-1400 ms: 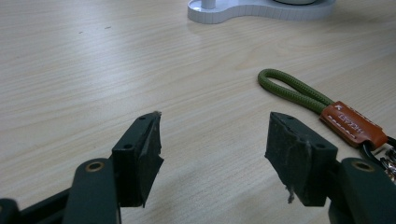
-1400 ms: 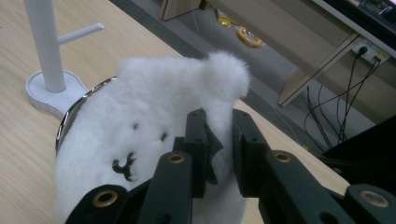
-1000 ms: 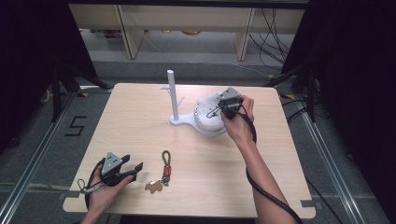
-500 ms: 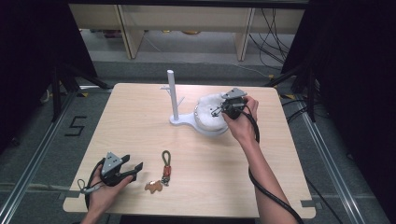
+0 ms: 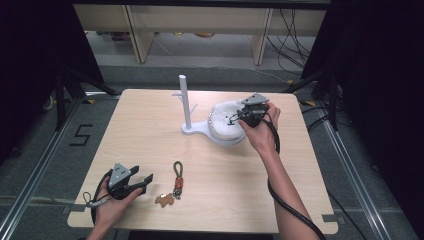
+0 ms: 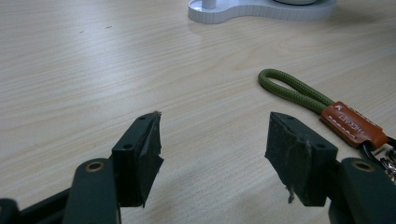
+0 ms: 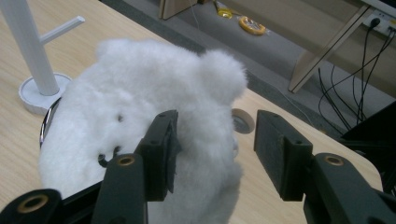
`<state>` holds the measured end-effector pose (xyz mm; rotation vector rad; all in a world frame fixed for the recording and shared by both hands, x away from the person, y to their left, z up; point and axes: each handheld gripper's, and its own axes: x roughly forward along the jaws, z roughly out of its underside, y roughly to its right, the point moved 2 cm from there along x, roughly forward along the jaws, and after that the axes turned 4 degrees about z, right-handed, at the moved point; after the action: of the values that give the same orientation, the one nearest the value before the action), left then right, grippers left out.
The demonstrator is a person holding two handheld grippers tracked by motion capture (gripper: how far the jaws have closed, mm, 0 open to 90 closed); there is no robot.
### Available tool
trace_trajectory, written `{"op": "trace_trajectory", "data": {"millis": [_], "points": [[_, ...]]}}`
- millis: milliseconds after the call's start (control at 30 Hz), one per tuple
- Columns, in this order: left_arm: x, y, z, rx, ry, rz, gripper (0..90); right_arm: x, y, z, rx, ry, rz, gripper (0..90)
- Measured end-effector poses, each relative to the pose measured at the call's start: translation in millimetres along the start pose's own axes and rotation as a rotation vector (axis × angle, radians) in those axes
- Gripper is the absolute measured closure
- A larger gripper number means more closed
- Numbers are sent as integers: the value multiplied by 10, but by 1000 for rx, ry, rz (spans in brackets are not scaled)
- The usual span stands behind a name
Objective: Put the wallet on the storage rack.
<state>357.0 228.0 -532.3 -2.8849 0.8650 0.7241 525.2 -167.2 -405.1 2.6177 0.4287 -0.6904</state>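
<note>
Nearest the person, the left gripper [image 5: 142, 181] rests low on the wooden table [image 5: 140, 130], its jaws spread wide with nothing between them; just beside it lies a keychain [image 5: 177, 179] — a green cord loop [image 6: 289, 91] joined to a tan leather tab [image 6: 352, 123], with a small brown charm at its near end. That piece looks light and limp: the cord is stiff enough to keep its loop, and the leather tab seems the surest spot to pinch. Farther across the table, the right gripper [image 5: 236, 118] hovers over a white fluffy plush [image 7: 154, 121] that sits on the round dish of a white stand [image 5: 190, 131], whose post with short pegs rises just to the left. Its jaws are parted too, one pad [image 7: 161, 151] pressed into the fur, the other clear of it — nothing is clamped yet. The plush should be very light and soft, squashing under any squeeze and unlikely to break; fur alone may slip, so a bite deep into a fold, or around one of the rounded bumps at its far edge, seems the better hold.
</note>
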Motion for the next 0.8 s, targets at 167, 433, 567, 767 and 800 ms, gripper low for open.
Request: {"op": "trace_trajectory", "data": {"millis": [167, 433, 567, 767, 800], "points": [[1, 1, 0, 1, -1, -1, 347, -27, 23, -5, 11, 21, 4, 485], [-2, -4, -1, -4, -5, -7, 345, -78, 58, 51, 89, 35, -27, 441], [-4, -8, -1, -8, -4, -6, 343, -126, 74, 83, 98, 30, -35, 422], [-7, -18, -16, -33, 6, -3, 336, -319, 119, 243, 167, 29, -59, 385], [-7, -18, -16, -33, 6, -3, 336, -319, 119, 243, 167, 29, -59, 385]]}}
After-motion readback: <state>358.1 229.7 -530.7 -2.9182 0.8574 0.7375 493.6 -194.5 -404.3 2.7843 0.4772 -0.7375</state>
